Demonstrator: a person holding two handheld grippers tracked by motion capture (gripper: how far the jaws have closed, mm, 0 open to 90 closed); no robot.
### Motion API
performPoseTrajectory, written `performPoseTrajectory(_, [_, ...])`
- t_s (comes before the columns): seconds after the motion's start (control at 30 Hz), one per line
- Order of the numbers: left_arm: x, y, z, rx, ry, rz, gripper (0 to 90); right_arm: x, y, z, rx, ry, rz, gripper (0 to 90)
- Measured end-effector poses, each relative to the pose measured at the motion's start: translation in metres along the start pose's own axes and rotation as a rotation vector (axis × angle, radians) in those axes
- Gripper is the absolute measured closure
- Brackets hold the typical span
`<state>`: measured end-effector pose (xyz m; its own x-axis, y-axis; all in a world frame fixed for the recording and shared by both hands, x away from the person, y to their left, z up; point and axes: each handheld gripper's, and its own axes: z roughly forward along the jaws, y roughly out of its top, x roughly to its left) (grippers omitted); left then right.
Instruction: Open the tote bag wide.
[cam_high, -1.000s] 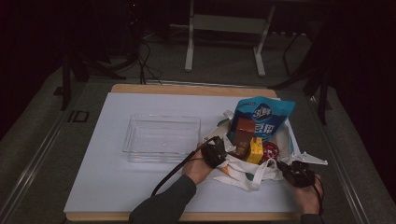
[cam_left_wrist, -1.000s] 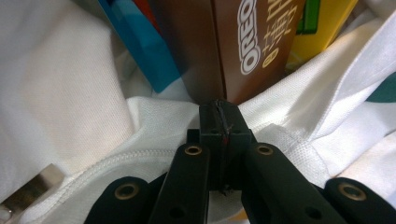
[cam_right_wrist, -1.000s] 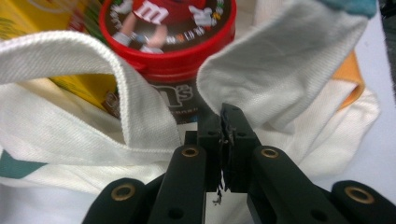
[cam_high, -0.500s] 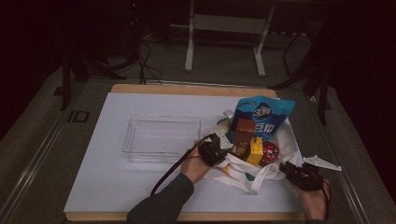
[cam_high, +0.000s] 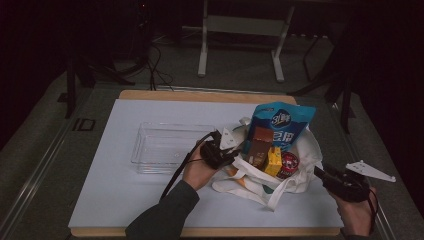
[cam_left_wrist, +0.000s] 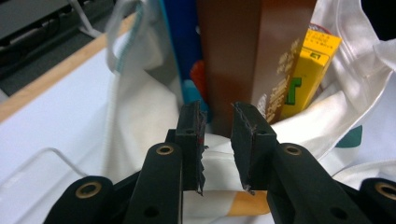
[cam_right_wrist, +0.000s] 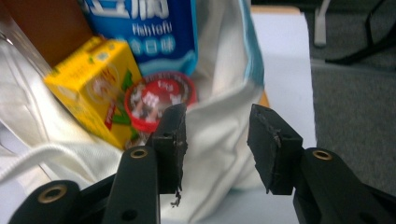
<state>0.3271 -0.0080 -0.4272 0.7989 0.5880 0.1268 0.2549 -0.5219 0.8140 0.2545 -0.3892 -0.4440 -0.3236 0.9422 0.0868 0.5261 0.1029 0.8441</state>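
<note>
Having just been opening, both the left gripper (cam_high: 231, 150) and right gripper (cam_high: 320, 174) stood empty-jawed beside the white bag (cam_high: 300, 172), apparently freeing its contents for unpacking.

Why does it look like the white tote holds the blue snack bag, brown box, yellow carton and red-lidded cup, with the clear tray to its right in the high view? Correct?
Not quite. The clear tray lies to the left of the white tote, as the high view shows. The rest holds: the blue snack bag, brown box, yellow carton and red-lidded cup sit in the tote.
</note>
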Motion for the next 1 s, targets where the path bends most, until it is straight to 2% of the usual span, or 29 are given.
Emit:
performPoseTrajectory(0.1, [0.007,0.004,-0.009,-0.019,0.023,0.003,72.8,-0.002,0.010,-0.002,-0.010,-0.014,-0.022,57.1])
performPoseTrajectory(0.2, [0.014,0.009,-0.016,-0.035,0.064,0.014,71.6,-0.004,0.019,0.000,-0.014,-0.040,-0.036,58.3])
performPoseTrajectory(0.3, [0.020,0.012,-0.018,-0.038,0.089,0.017,69.7,-0.006,0.028,0.003,-0.021,-0.060,-0.050,59.7])
performPoseTrajectory(0.4, [0.025,0.015,-0.013,-0.032,0.099,0.023,69.4,-0.006,0.036,0.008,-0.025,-0.074,-0.060,61.1])
performPoseTrajectory(0.6, [0.031,0.020,0.004,-0.001,0.106,0.022,70.5,-0.007,0.051,0.028,-0.036,-0.072,-0.066,64.3])
performPoseTrajectory(0.67, [0.033,0.022,0.009,0.009,0.093,0.024,71.7,-0.006,0.054,0.033,-0.031,-0.071,-0.073,65.7])
performPoseTrajectory(0.8, [0.033,0.023,0.020,0.034,0.098,0.021,73.6,-0.005,0.059,0.041,-0.016,-0.069,-0.072,68.7])
performPoseTrajectory(0.93, [0.037,0.023,0.030,0.059,0.108,0.011,79.7,-0.004,0.065,0.052,0.002,-0.075,-0.080,76.5])
performPoseTrajectory(1.0, [0.039,0.023,0.033,0.058,0.111,-0.001,84.6,-0.005,0.066,0.057,0.016,-0.083,-0.084,84.6])
